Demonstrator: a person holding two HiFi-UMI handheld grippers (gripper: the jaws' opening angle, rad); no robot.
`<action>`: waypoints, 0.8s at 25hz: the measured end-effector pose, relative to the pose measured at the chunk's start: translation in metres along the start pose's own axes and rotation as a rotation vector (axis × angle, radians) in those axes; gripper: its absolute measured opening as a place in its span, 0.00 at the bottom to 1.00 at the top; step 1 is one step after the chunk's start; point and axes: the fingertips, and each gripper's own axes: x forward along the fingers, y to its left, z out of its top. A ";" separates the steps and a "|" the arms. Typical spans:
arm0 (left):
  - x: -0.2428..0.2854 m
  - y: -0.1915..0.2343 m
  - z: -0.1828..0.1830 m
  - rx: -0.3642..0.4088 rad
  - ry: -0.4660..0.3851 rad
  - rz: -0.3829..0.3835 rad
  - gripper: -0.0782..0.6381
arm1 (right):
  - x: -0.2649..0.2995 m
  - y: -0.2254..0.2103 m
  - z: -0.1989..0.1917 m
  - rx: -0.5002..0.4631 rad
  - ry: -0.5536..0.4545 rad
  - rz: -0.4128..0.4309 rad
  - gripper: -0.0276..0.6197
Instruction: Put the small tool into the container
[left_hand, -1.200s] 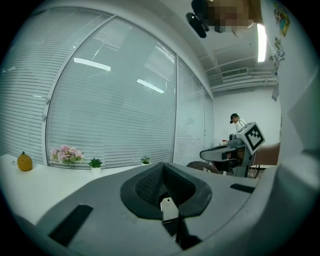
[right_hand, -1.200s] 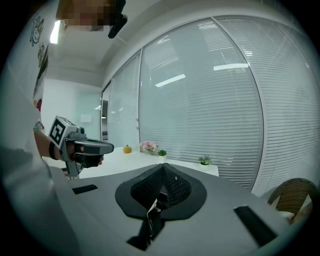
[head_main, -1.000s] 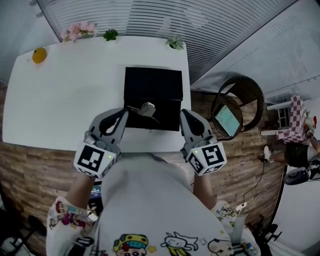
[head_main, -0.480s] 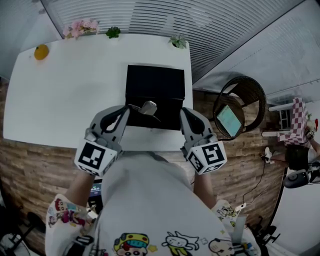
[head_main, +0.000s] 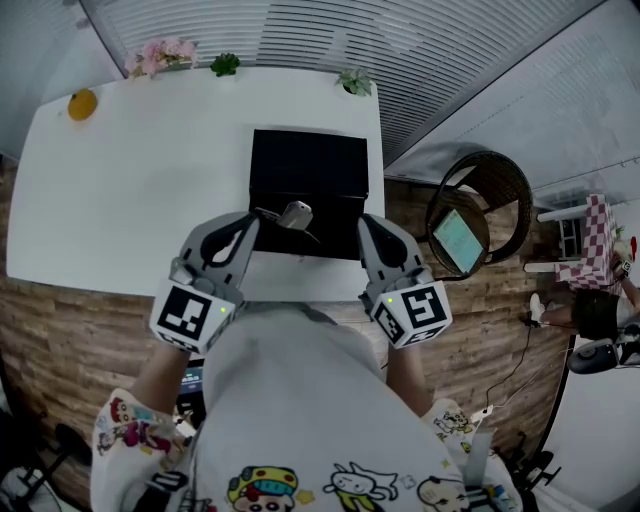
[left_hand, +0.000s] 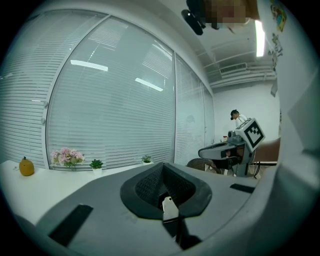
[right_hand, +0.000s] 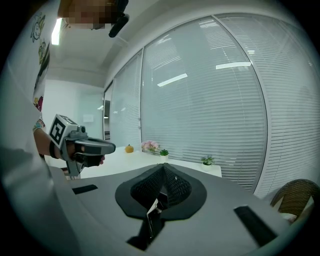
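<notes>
Here, left gripper (head_main: 250, 219) jaws together, right gripper (head_main: 366, 225) jaws together, small tool (head_main: 296, 213) at container's (head_main: 308, 165) near side.

Left gripper (left_hand: 163, 172) jaws together. Behind: white table (left_hand: 30, 186), orange fruit (left_hand: 26, 166), pink flowers (left_hand: 67, 156), right gripper (left_hand: 206, 152) opposite.

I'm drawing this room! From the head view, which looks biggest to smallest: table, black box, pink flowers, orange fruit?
Table
Black box
Pink flowers
Orange fruit
The flowers and fruit sit farthest from the camera, so they may look smaller than they are.
</notes>
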 end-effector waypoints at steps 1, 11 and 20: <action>0.000 0.000 0.000 0.001 0.000 0.000 0.12 | 0.000 0.000 0.000 -0.002 0.001 -0.001 0.04; 0.000 -0.002 -0.002 0.007 0.011 -0.007 0.12 | 0.000 0.001 0.000 -0.004 -0.002 -0.003 0.04; 0.001 -0.003 -0.004 0.018 0.023 -0.013 0.12 | 0.000 0.002 -0.002 0.000 0.001 -0.004 0.04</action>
